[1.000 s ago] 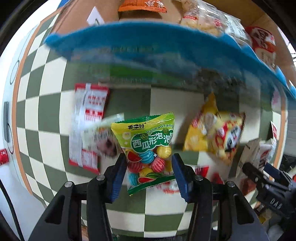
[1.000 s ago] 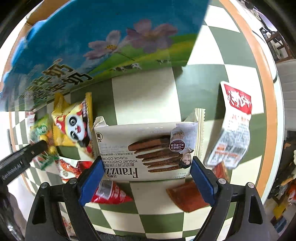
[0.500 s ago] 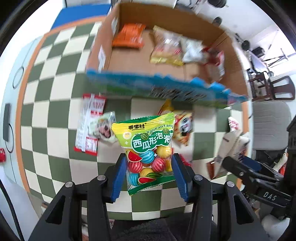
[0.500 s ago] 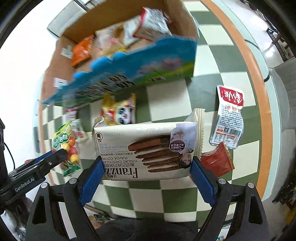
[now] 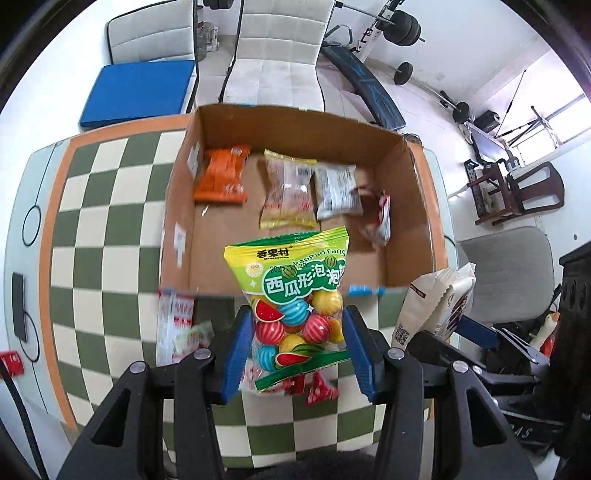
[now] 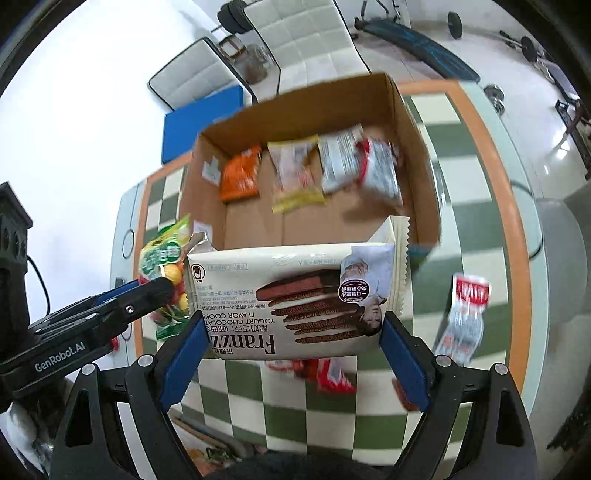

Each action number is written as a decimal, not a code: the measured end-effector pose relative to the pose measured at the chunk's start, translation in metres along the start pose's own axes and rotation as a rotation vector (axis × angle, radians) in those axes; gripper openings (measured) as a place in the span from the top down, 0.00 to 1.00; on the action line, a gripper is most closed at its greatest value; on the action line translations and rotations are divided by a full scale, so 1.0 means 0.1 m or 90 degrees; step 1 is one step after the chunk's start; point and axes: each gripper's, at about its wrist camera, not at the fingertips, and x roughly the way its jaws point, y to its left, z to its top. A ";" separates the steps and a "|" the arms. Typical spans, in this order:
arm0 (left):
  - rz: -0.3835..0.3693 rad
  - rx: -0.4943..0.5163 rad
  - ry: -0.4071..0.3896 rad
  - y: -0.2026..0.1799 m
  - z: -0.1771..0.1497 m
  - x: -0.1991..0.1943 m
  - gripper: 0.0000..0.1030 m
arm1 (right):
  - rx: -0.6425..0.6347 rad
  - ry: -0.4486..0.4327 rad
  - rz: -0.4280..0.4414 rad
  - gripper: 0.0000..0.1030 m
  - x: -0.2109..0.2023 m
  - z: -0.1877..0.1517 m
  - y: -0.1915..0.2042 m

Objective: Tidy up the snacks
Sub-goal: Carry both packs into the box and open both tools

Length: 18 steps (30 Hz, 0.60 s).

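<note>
My left gripper (image 5: pixel 295 350) is shut on a green and yellow candy bag (image 5: pixel 295 291) with coloured balls, held up above the near edge of the open cardboard box (image 5: pixel 295 122). My right gripper (image 6: pixel 293 354) is shut on a wide cream Franzzi cookie pack (image 6: pixel 295 295), also raised over the box's (image 6: pixel 406 122) near wall. Inside the box lie an orange packet (image 5: pixel 221 175), a yellow-edged clear packet (image 5: pixel 288 192), a silver packet (image 5: pixel 336 188) and a red and white packet (image 5: pixel 380 218). The cookie pack (image 5: pixel 439 302) shows at the right of the left wrist view.
On the green and white checkered table (image 5: pixel 107 236) a red and white packet (image 5: pixel 173 321) lies left of the candy, red packets (image 6: pixel 325 373) lie below the cookie pack, and another red and white packet (image 6: pixel 465 317) lies right. Chairs (image 5: pixel 277 55) and gym gear (image 5: pixel 388 26) stand behind.
Both grippers have risen with their packs. The view has gone from facing the box's blue outer wall near the table to looking down into the open box.
</note>
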 end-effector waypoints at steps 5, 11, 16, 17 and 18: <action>-0.024 -0.011 0.032 0.02 0.42 0.19 0.55 | 0.001 -0.006 -0.010 0.10 0.08 0.39 0.02; -0.048 -0.021 0.098 0.02 0.77 0.56 0.55 | 0.009 0.026 -0.036 0.10 0.37 0.72 -0.11; -0.050 -0.010 0.150 -0.01 0.88 0.87 0.55 | 0.023 0.071 -0.051 0.10 0.69 0.86 -0.28; -0.042 -0.005 0.159 -0.02 0.89 0.93 0.55 | 0.022 0.079 -0.058 0.10 0.73 0.88 -0.30; -0.037 -0.001 0.165 -0.02 0.89 0.98 0.55 | 0.021 0.085 -0.061 0.10 0.77 0.88 -0.32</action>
